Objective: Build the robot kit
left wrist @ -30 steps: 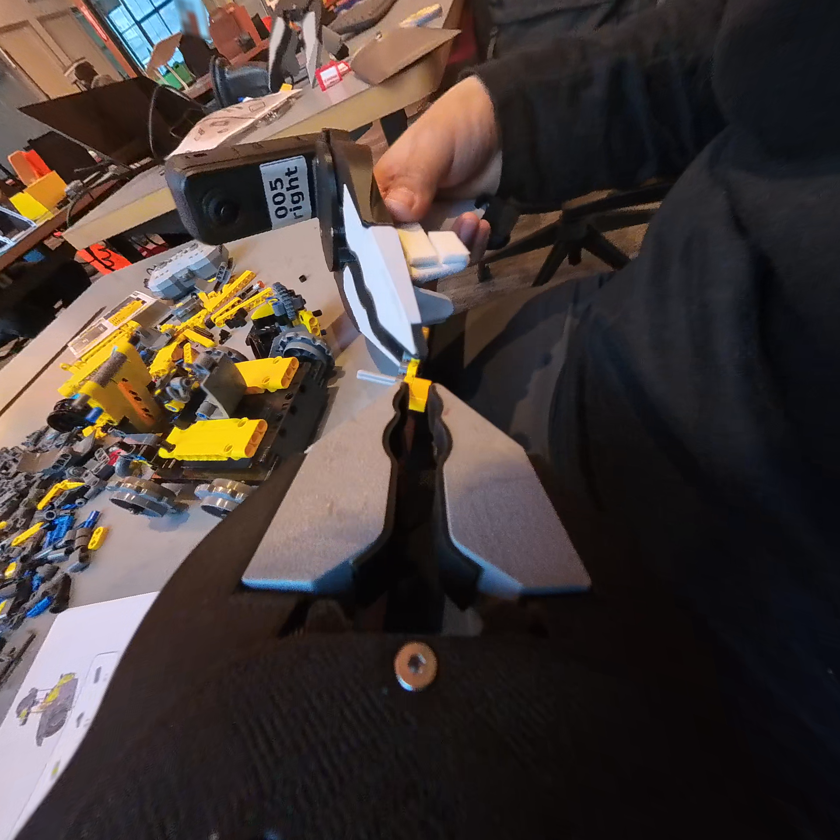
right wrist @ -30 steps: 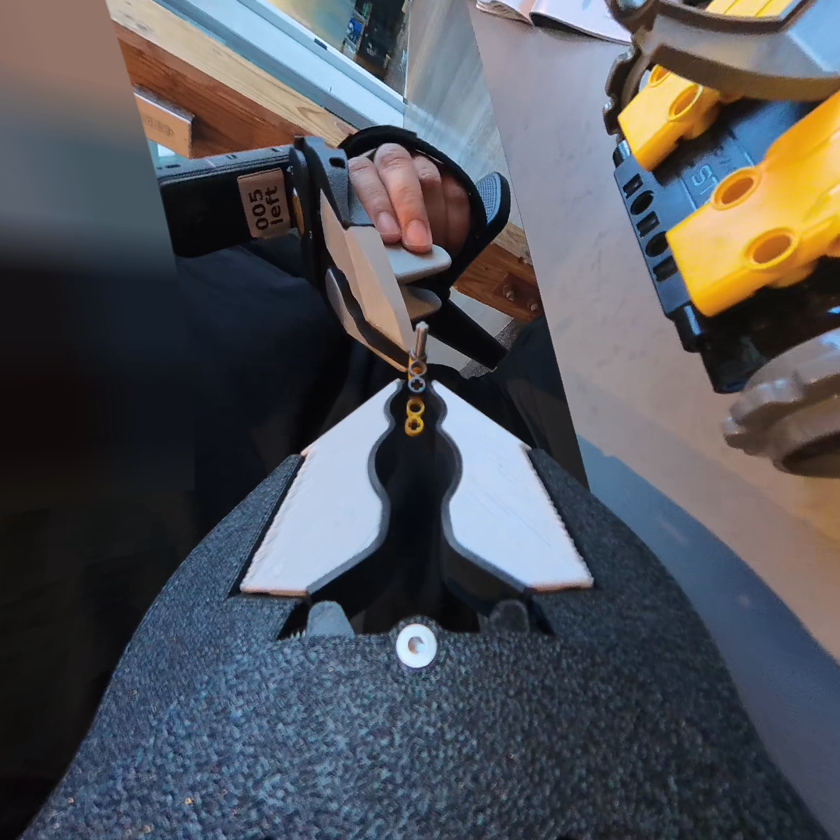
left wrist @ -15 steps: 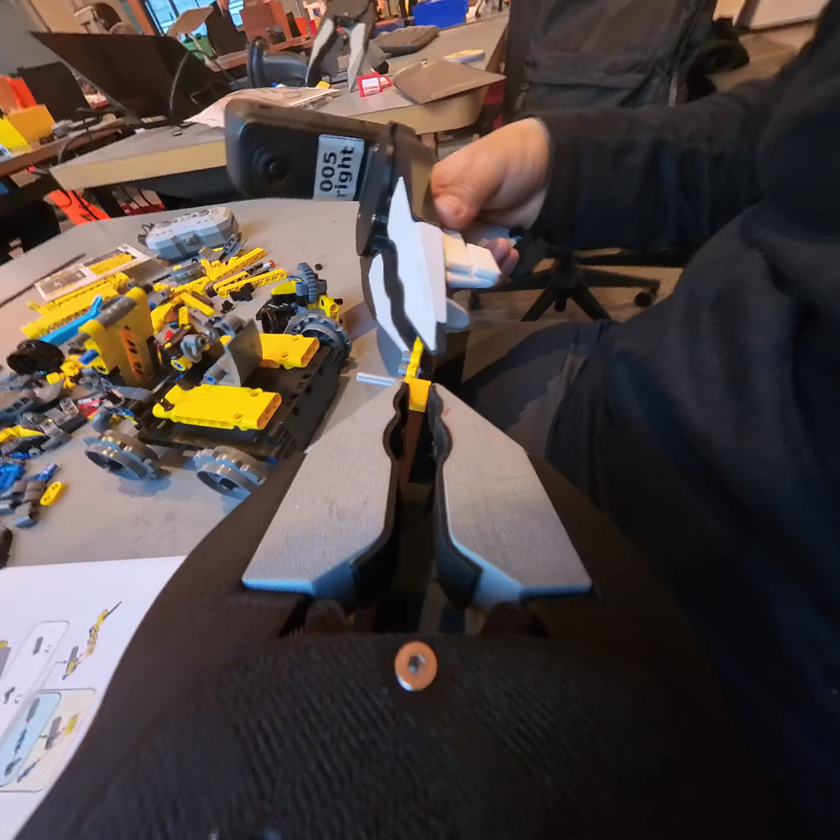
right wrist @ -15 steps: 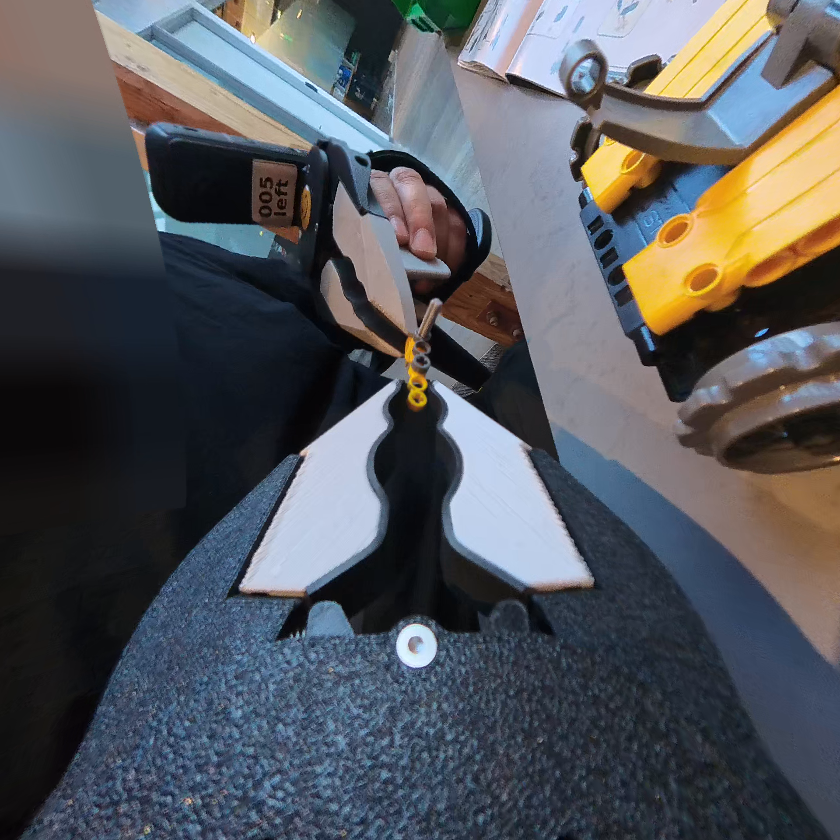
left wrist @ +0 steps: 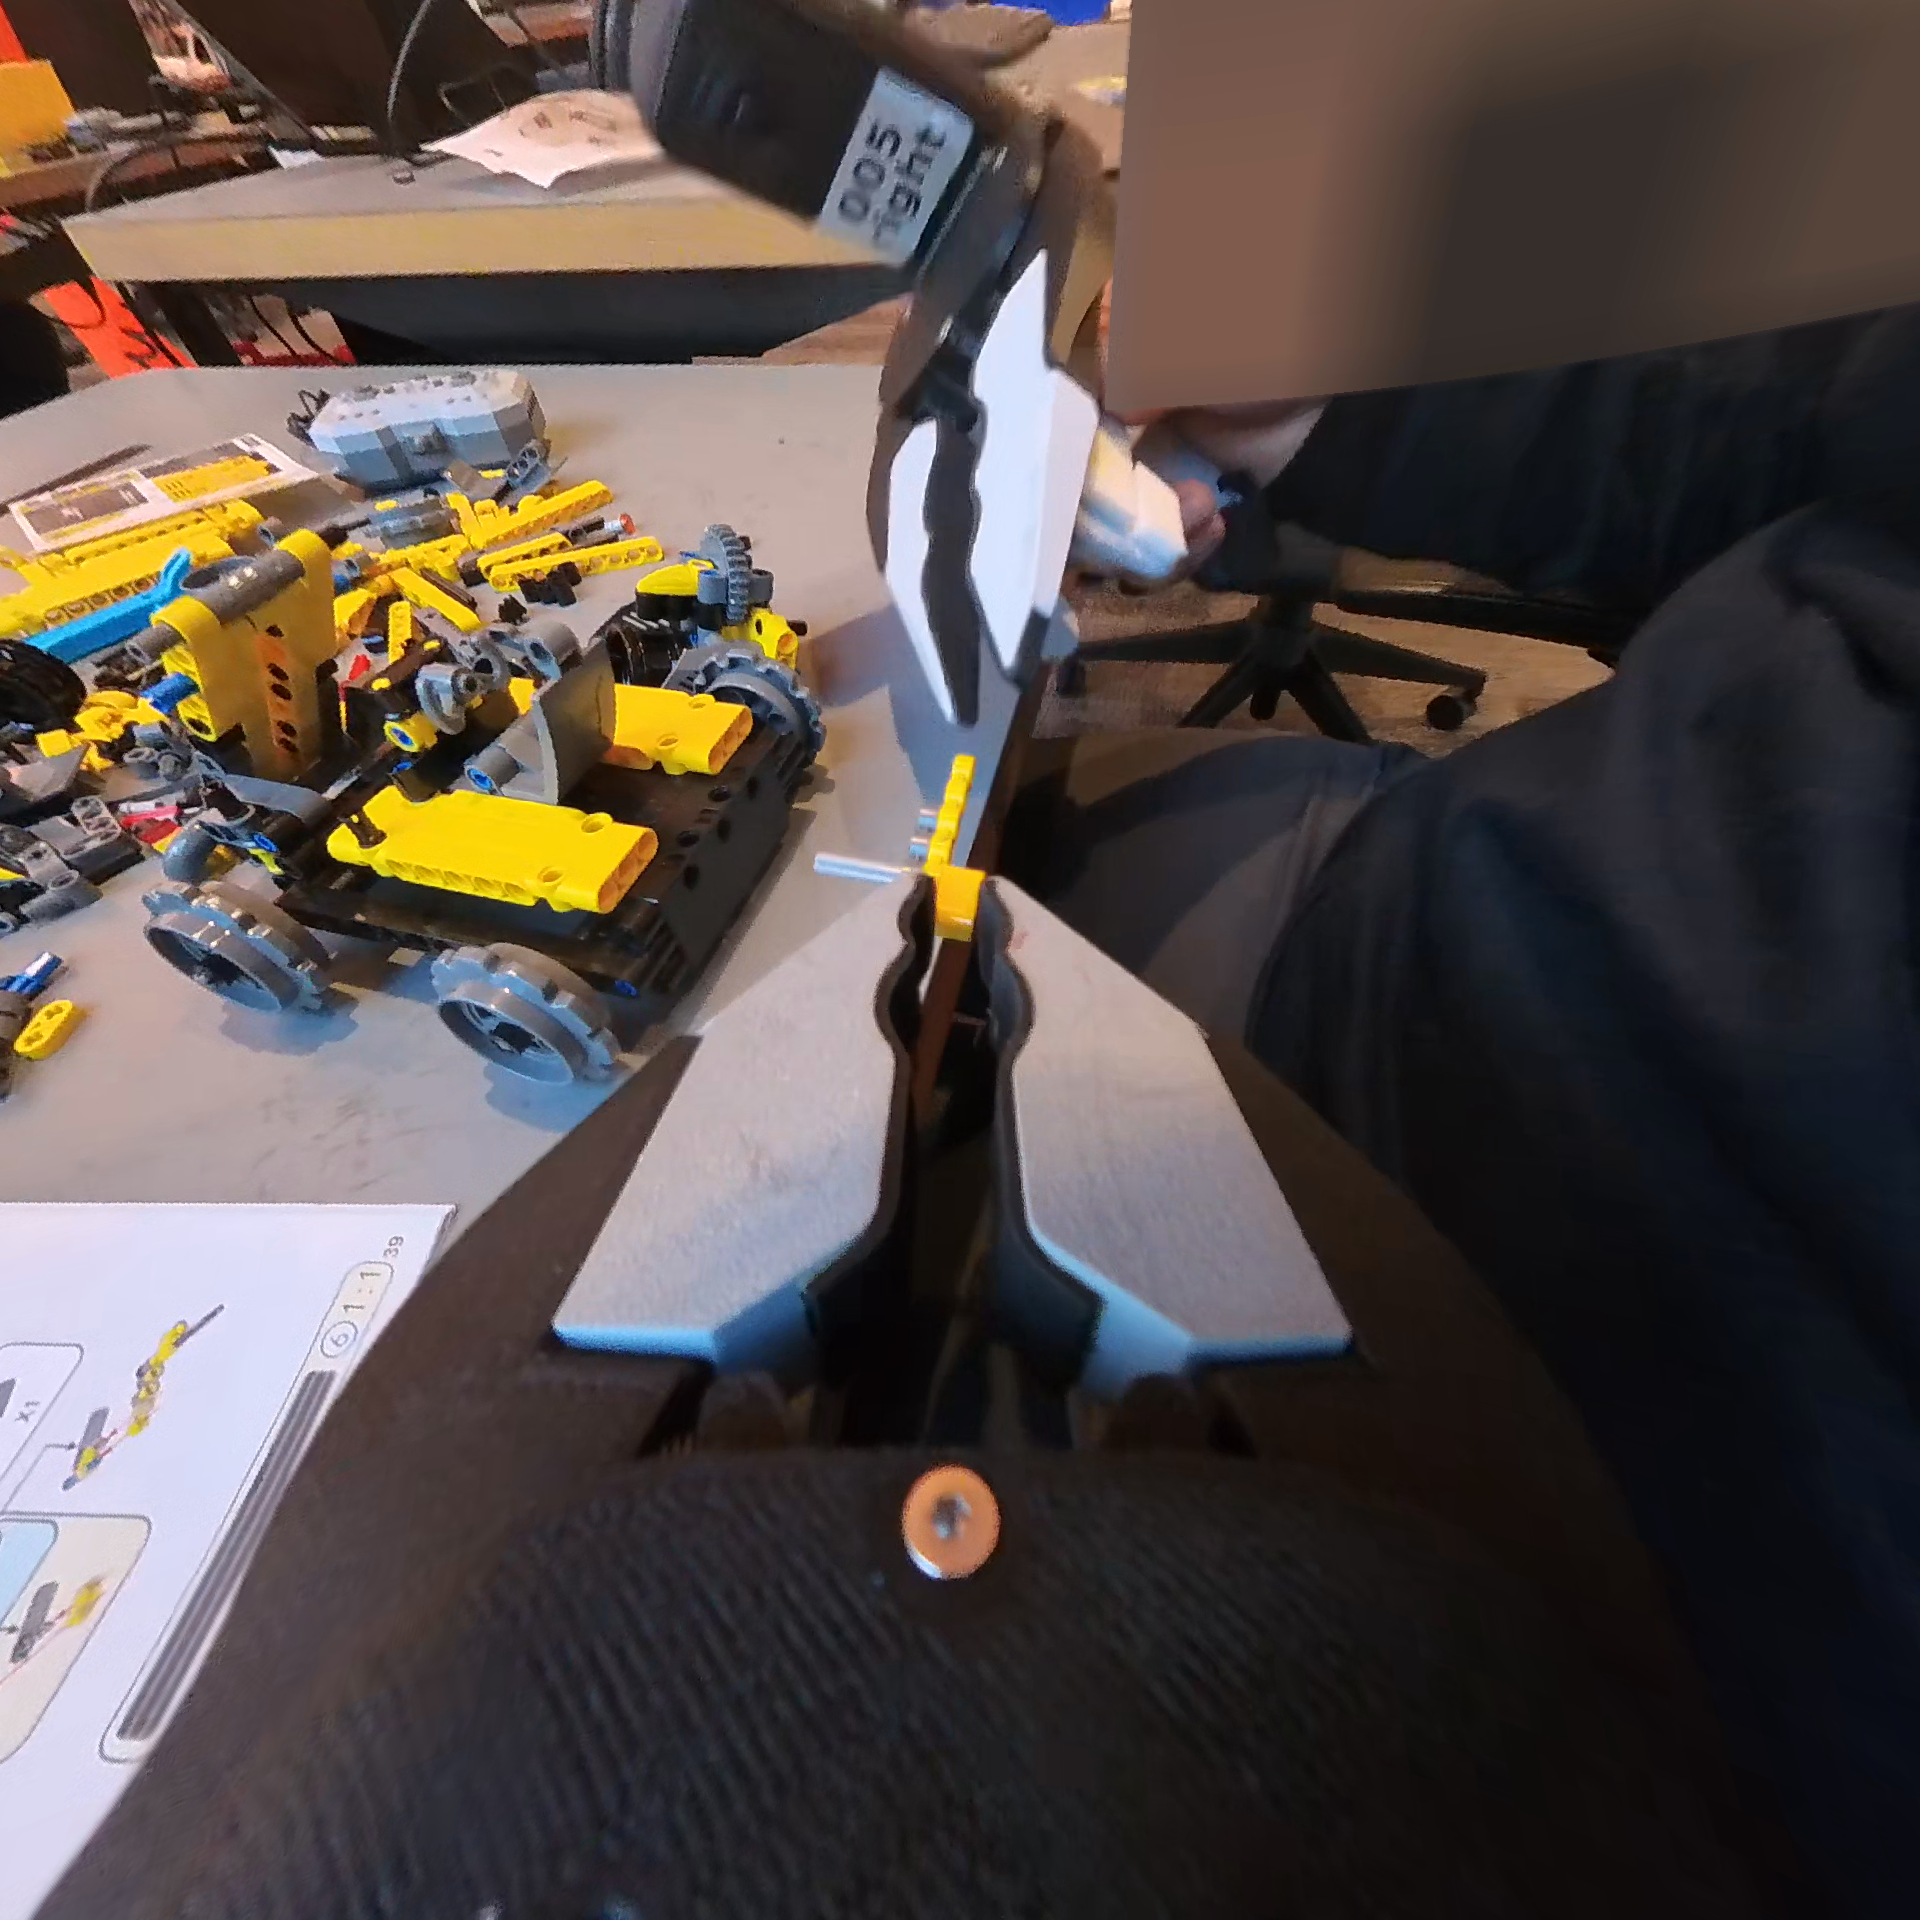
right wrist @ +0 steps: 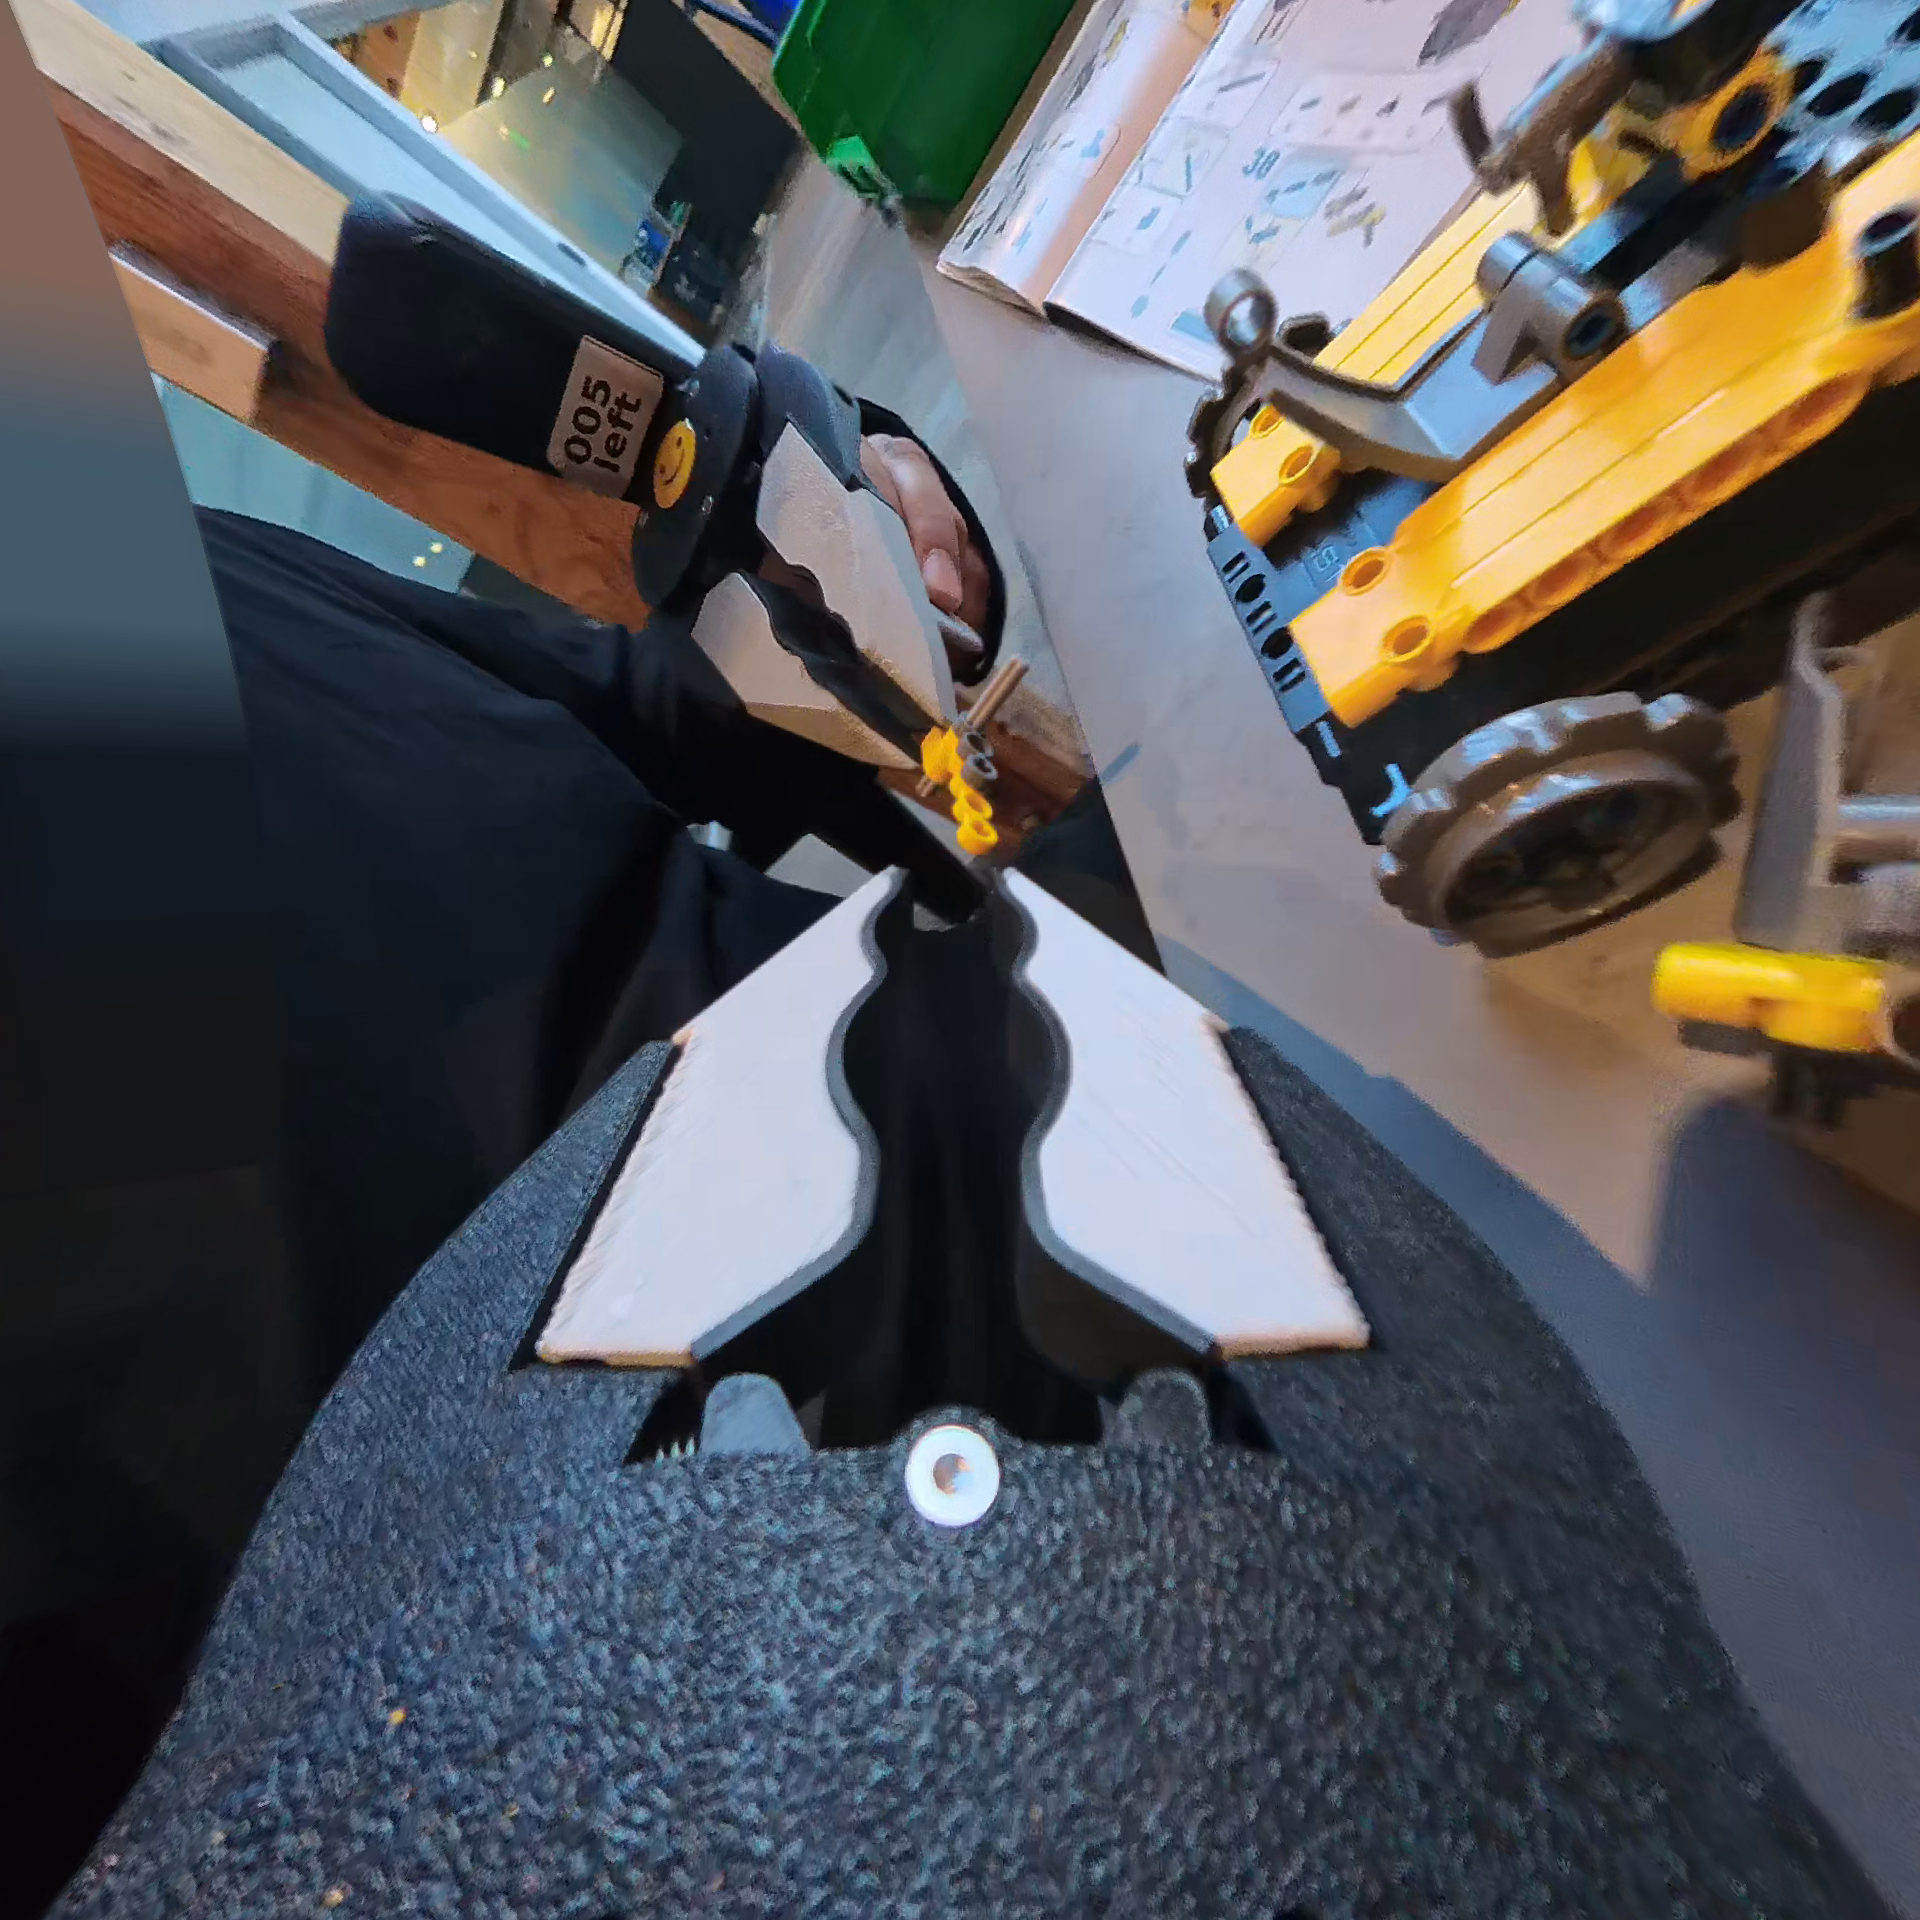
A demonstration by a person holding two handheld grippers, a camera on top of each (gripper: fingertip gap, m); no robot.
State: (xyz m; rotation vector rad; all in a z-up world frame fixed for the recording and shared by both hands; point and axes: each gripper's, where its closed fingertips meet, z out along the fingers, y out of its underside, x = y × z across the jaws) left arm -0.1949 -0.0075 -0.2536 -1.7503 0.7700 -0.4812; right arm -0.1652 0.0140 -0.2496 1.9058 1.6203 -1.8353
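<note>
Left tongs, centre frame, pressed on the lower end of one yellow perforated beam. The beam stands upright just past the tabletop edge. One grey axle pokes sideways through it. Right tongs hang just above the beam's top, apart from it, tips narrowly parted and empty. One part-built yellow-and-black vehicle sits left of centre with two grey wheels showing. One open instruction booklet lies lower left. Loose parts, upper left, are too many to count.
</note>
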